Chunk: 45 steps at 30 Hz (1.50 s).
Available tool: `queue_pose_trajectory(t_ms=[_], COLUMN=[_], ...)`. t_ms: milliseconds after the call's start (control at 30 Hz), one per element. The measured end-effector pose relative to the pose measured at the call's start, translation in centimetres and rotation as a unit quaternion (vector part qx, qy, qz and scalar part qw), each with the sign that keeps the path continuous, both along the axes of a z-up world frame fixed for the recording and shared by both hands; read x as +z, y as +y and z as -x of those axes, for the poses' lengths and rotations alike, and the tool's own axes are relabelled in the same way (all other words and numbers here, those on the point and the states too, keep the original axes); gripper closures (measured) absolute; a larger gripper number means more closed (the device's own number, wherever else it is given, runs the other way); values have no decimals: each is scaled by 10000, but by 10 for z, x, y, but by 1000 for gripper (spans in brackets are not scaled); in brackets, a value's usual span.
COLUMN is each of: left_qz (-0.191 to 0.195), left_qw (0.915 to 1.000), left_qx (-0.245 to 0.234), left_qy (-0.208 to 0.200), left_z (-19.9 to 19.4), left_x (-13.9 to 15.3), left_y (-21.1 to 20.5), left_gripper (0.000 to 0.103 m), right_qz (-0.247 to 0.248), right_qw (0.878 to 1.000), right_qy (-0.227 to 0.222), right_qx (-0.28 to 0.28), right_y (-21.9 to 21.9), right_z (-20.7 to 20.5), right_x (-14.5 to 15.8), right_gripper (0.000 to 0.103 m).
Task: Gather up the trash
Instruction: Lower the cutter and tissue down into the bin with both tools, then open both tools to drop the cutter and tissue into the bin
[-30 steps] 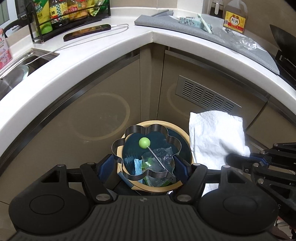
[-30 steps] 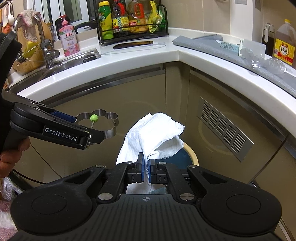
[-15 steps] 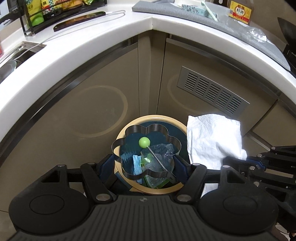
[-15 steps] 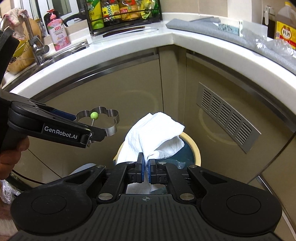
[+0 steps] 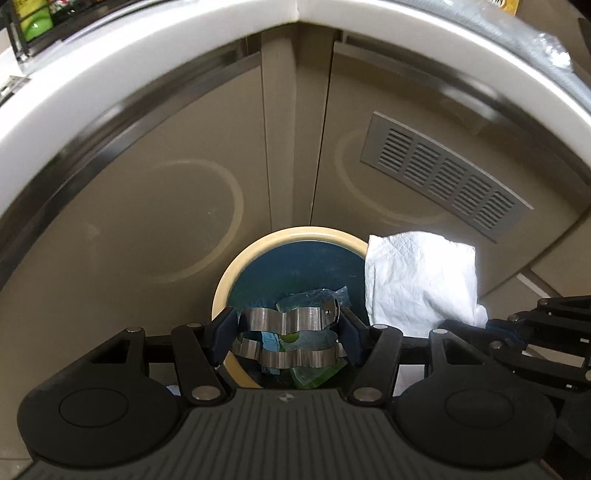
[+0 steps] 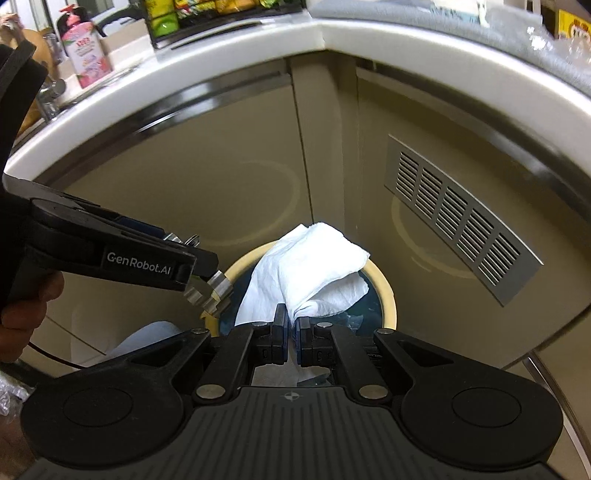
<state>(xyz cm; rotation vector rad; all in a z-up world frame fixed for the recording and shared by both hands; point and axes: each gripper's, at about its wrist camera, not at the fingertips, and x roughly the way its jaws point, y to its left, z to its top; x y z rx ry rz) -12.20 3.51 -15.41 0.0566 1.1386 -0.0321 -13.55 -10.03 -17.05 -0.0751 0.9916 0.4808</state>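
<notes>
A flower-shaped metal ring (image 5: 288, 319) sits edge-on between the pads of my left gripper (image 5: 286, 326), which is shut on it just above the trash bin (image 5: 258, 243). The bin is round with a cream rim and a blue liner. Green and clear plastic scraps (image 5: 310, 376) lie inside it. My right gripper (image 6: 291, 325) is shut on a crumpled white paper towel (image 6: 306, 266) that hangs over the bin's rim (image 6: 388, 291). In the right wrist view the left gripper (image 6: 207, 284) comes in from the left, with the ring (image 6: 214, 290) at its tip.
Beige corner cabinet doors stand behind the bin, with a grey vent grille (image 5: 443, 173) on the right door. The white countertop (image 5: 147, 48) curves overhead. A pink soap bottle (image 6: 86, 55) and a rack of bottles (image 6: 221, 11) stand on it. A person's hand (image 6: 26, 314) grips the left tool.
Both grippers have come down closer to the bin. The metal ring has tipped from face-on to edge-on, and its green knob is out of sight. The towel hangs lower over the rim.
</notes>
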Motion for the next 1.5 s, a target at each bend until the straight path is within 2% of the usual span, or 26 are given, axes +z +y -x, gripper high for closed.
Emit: queue_pose_trajectory(t_ms=[333, 600, 1033, 1300, 1500], left_qz=[-91, -186, -315, -379, -415], left_qw=[9979, 9956, 9906, 9879, 9863], left_qx=[28, 4, -58, -68, -103], left_qy=[634, 918, 1327, 1505, 1592], left_z=[-35, -64, -81, -92, -90], left_x=[-60, -98, -132, -151, -154], left_y=[-3, -6, -11, -15, -16], left_gripper=[38, 38, 38, 38, 38], right_qz=[134, 314, 539, 618, 660], right_qw=[9982, 9960, 9918, 9895, 9885], right_qy=[578, 834, 1161, 1305, 1356], right_qx=[-102, -46, 16, 40, 56], right_y=[5, 19, 23, 27, 30], right_z=[-47, -73, -88, -98, -101], right_x=[-56, -88, -127, -135, -140], right_gripper=[99, 99, 99, 99, 98])
